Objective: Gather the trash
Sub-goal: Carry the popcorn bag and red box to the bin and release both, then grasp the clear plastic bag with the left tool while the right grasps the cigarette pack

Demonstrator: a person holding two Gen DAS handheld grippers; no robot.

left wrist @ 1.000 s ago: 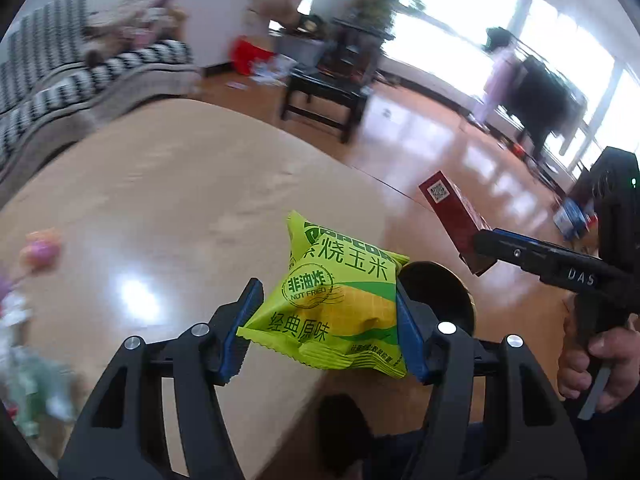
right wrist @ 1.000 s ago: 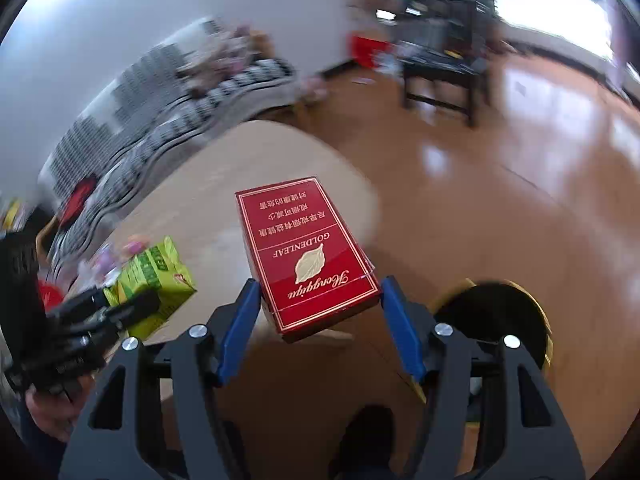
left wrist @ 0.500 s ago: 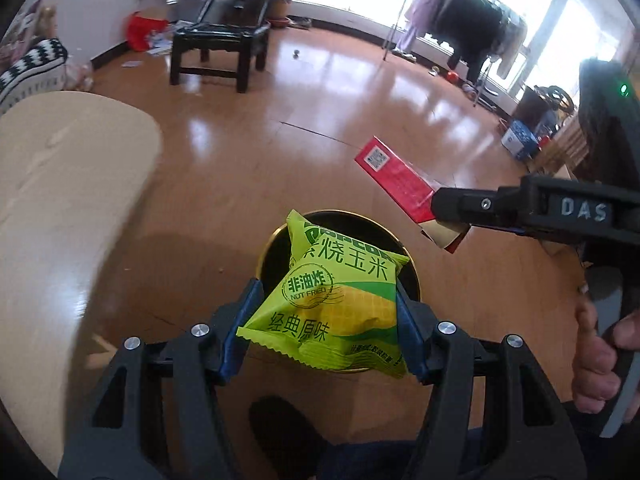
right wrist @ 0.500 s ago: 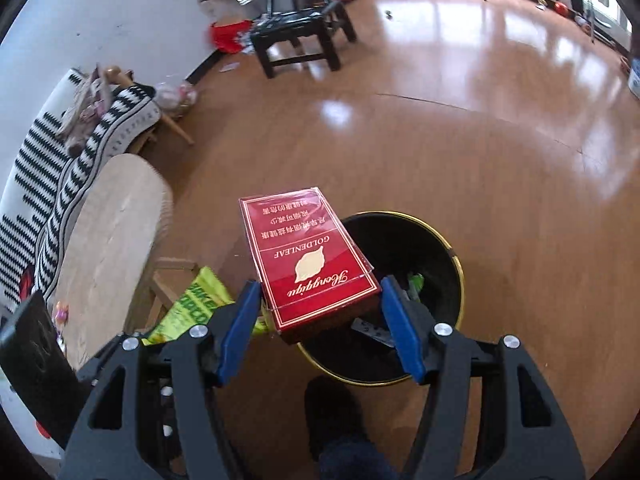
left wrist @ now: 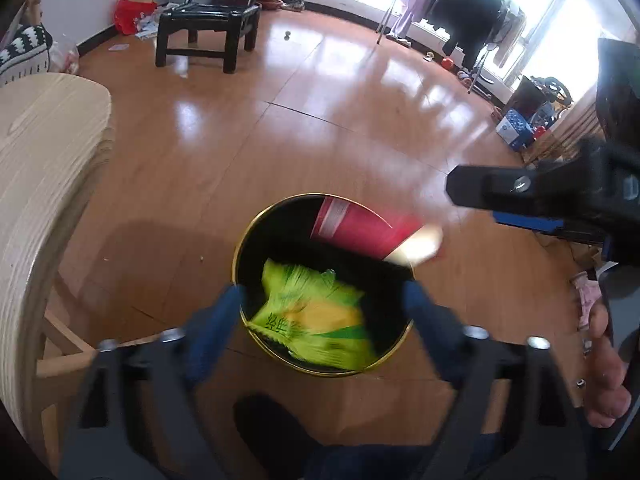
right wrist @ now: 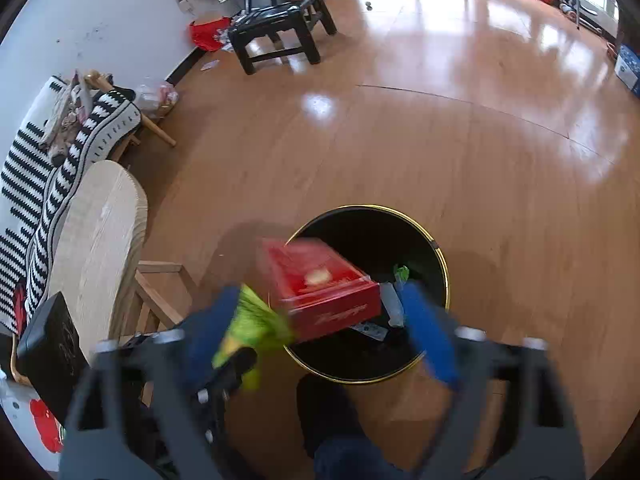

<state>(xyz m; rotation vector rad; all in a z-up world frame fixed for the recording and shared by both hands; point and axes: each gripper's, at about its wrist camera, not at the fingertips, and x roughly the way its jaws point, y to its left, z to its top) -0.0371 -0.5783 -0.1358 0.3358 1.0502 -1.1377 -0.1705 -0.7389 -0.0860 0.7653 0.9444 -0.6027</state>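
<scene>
Snack bag [left wrist: 312,312] below open hand-held gripper [left wrist: 324,300] — falling.

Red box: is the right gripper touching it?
Apart. Right wrist view: the jaws have just opened, and the red box drops clear of both blue pads over the bin.

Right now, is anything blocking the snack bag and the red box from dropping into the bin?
Nothing visible does. Both grippers' jaws have just been opening, and the green snack bag and red box fall free above the open mouth of the black bin, which has no lid.
</scene>
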